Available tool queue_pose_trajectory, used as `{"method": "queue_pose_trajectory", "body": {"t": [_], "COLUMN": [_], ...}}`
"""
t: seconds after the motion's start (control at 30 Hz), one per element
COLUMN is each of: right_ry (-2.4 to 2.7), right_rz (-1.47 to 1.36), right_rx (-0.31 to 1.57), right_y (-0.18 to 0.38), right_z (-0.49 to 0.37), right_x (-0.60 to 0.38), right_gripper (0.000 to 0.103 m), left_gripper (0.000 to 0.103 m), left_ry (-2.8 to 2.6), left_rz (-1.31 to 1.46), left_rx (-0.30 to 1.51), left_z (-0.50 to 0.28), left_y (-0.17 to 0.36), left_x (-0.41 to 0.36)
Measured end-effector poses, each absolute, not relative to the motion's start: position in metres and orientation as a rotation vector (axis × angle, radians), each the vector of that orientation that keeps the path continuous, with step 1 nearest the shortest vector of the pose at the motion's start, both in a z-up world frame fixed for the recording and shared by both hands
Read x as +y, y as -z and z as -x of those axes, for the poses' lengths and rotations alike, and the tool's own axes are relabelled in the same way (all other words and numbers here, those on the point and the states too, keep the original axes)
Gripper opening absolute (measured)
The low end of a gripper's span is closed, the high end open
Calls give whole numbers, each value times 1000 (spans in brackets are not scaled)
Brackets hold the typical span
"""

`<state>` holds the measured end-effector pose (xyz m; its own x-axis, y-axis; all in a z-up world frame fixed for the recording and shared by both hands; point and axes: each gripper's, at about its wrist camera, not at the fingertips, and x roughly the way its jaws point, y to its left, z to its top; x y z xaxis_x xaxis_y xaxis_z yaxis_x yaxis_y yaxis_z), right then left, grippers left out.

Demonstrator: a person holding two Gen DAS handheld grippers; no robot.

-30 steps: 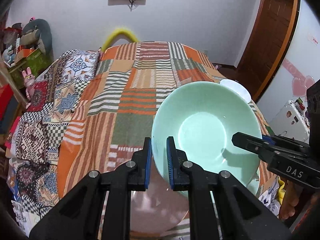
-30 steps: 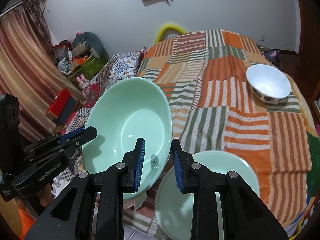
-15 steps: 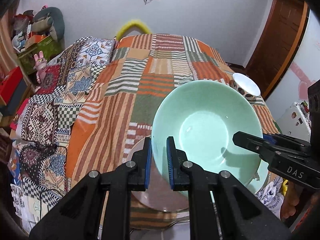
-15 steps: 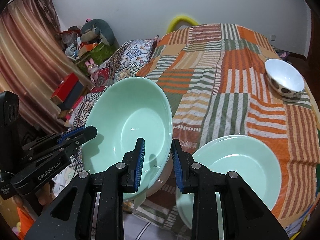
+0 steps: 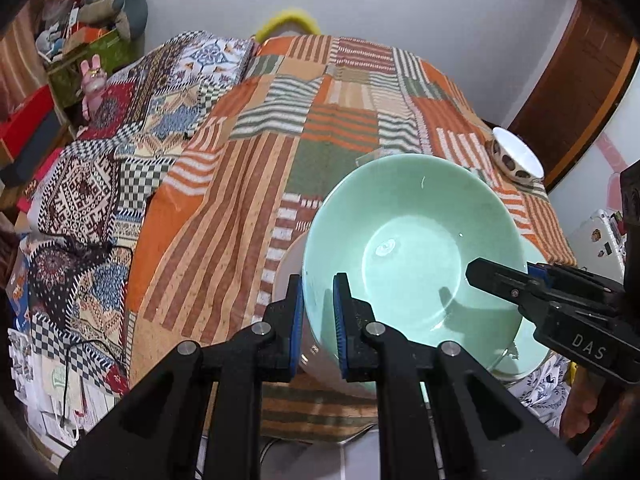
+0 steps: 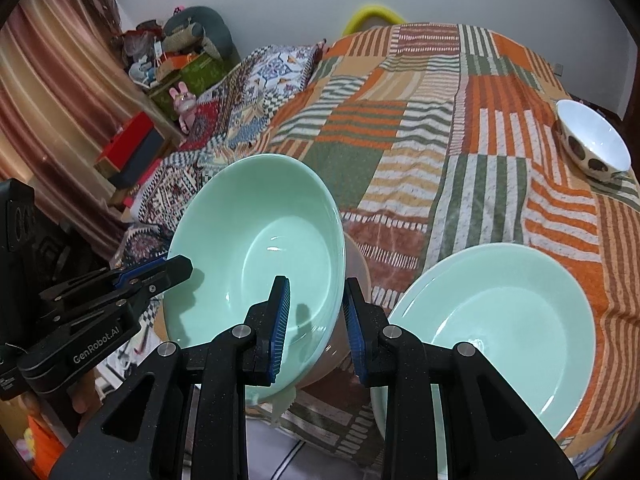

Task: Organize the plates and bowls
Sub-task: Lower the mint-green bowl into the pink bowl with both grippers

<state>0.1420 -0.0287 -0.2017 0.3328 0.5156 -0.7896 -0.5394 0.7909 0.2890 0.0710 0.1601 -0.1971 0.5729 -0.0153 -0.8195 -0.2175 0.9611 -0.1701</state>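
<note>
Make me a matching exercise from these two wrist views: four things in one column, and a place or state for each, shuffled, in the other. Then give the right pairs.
Things
1. green bowl
2. green plate
3. white bowl with brown spots
4. pink rabbit toy

Places or states
A. stands alone far back on the striped blanket
B. gripped at opposite rims by the left gripper and right gripper
C. lies flat at the blanket's near edge
D. off the bed, among clutter near the curtain

Pairs: 1-B, 2-C, 3-A, 4-D
</note>
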Motion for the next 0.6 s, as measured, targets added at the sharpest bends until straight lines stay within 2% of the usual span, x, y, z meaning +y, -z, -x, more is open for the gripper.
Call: {"method": "queue_pose_trajectory", "body": {"t": [0.6], "right_ry": [-672], "right_rz": [95], "right_rx": [1088], "right_y": [230], "right_z": [-144], "right_x": [-12], "right_gripper": [25], "left_gripper": [13], "left_ry": [-147], "left_rz": [296], "left_rx": [1035], "left_z": [-78], "left_y": [235], "left_x": [171]}}
